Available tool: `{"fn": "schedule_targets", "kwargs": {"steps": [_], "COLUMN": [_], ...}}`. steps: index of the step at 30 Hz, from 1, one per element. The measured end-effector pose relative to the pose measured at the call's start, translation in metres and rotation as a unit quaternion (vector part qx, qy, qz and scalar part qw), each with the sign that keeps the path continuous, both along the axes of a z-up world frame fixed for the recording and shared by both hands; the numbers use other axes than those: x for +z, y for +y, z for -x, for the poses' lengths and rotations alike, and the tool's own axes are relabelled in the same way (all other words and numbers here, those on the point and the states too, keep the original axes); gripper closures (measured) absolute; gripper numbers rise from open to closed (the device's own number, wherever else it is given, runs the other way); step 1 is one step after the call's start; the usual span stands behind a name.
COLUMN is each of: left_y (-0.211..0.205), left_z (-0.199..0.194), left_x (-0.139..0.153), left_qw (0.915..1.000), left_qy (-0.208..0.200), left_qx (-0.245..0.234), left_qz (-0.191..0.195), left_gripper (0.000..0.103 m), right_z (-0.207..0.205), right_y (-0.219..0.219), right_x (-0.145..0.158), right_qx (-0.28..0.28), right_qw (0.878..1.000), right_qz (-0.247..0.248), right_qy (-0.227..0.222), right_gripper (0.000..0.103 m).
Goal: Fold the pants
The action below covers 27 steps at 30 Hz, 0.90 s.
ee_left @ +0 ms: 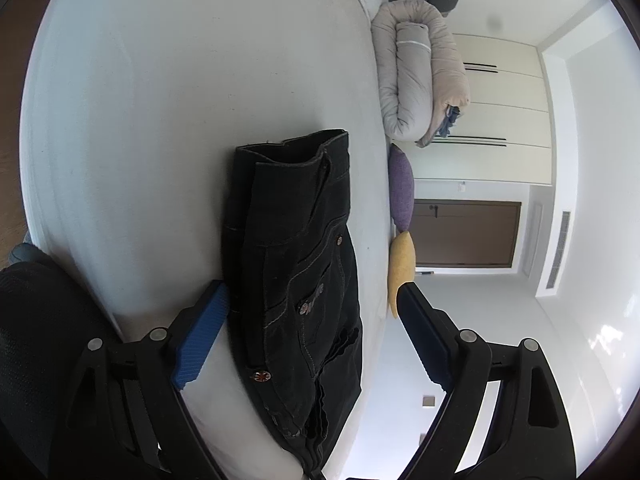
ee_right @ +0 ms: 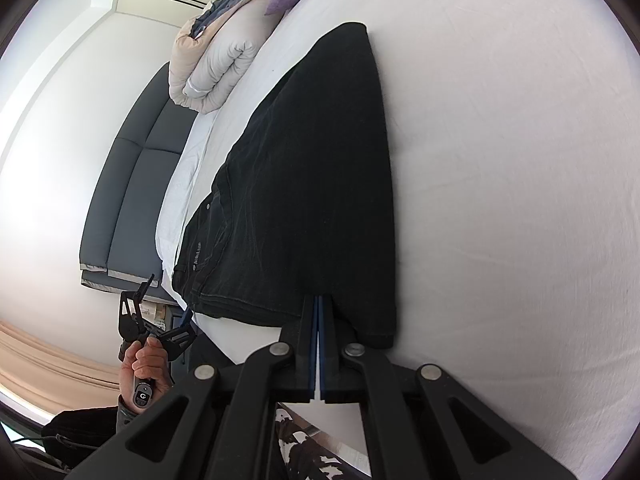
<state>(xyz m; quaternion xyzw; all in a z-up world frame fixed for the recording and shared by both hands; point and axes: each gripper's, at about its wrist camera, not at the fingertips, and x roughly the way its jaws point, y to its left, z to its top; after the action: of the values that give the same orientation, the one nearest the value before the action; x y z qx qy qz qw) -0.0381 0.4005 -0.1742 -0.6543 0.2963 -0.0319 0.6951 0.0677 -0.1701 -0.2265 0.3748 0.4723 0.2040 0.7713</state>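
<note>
A white-sheeted bed [ee_right: 500, 160] in a bright bedroom carries the work. My right gripper [ee_right: 319, 312], jaws pressed together, pinches the near edge of the black denim pants [ee_right: 312, 184], which lie doubled and stretch toward twelve o'clock. My left gripper [ee_left: 312, 300] stands wide apart, straddling the waistband end. I judge another fold comes next, needing a left-hand grip. Only the left view shows pockets and rivets.
</note>
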Motion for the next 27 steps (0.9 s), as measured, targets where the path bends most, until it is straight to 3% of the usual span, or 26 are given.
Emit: {"fn": "schedule_targets", "kwargs": {"steps": [3,10,14,17,21,25,27], "left_y": [0.000,-0.008,-0.007,-0.007,-0.003,-0.005,-0.006], "left_z": [0.001,-0.026,-0.032,-0.034,-0.031,-0.032,-0.030], "left_x": [0.002,-0.001,-0.007,-0.007,-0.012,-0.013,-0.015], "left_qw": [0.9998,0.9961,0.9968,0.9980,0.9995,0.9992,0.9976], "left_qy": [0.019,0.069,0.072,0.060,0.014,-0.024,-0.058], "left_qx": [0.002,-0.040,-0.027,-0.019,-0.005,-0.008,-0.005], "left_qz": [-0.008,-0.038,-0.022,-0.008,0.029,0.031,0.038], "left_gripper": [0.025,0.026,0.022,0.018,0.018,0.031,0.032], "right_z": [-0.001,-0.001,-0.001,0.000,0.000,0.001,0.001], "right_y": [0.000,0.001,0.001,0.000,-0.001,-0.002,-0.002], "right_x": [0.000,0.000,0.000,0.000,-0.001,-0.001,-0.001], "right_qx": [0.000,-0.001,-0.001,-0.001,-0.001,-0.001,-0.001], "right_qw": [1.000,1.000,1.000,1.000,1.000,1.000,1.000], "right_qz": [0.001,0.001,0.001,-0.001,-0.003,-0.005,-0.005], "right_qy": [0.001,0.001,0.000,0.000,-0.003,-0.003,-0.003], "right_gripper": [0.103,0.103,0.103,0.103,0.103,0.103,0.103]}}
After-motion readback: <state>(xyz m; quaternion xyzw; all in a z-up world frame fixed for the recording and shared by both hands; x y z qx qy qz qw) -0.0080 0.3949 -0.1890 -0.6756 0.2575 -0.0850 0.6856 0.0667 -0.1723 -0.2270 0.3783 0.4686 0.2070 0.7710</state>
